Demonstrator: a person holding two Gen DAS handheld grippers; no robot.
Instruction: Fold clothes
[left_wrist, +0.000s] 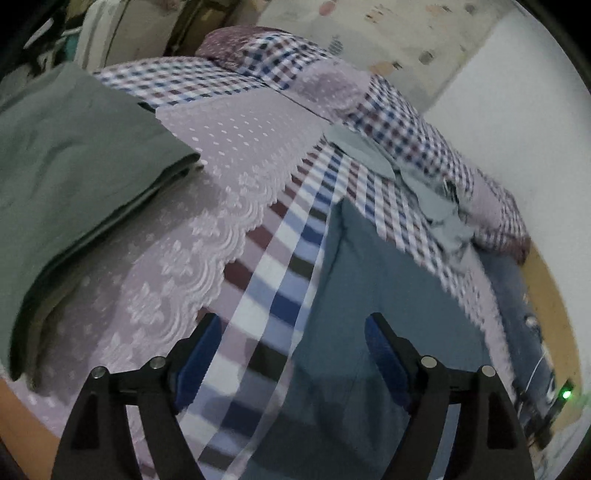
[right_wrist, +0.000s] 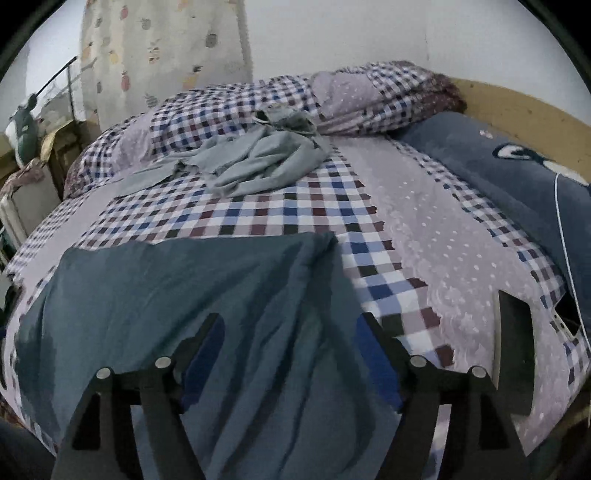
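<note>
Room dim, light cool and flat. A bed fills most of both views, covered by a checked bedspread of maroon, blue and white squares (right_wrist: 280, 206) with mauve dotted panels edged in pale lace (left_wrist: 207, 229). A bunched quilt of the same checked cloth (right_wrist: 380, 96) lies along the far edge. Plain white wall (right_wrist: 351, 33) behind the bed. A cream curtain printed with small fruit shapes (right_wrist: 159, 55) hangs left of it. A yellowish wooden bed frame (right_wrist: 517, 107) shows at the right, with a dark blue plush pillow bearing a white motif (right_wrist: 480, 162) beside it. Cluttered furniture at the far left (right_wrist: 33, 173), details unclear.
</note>
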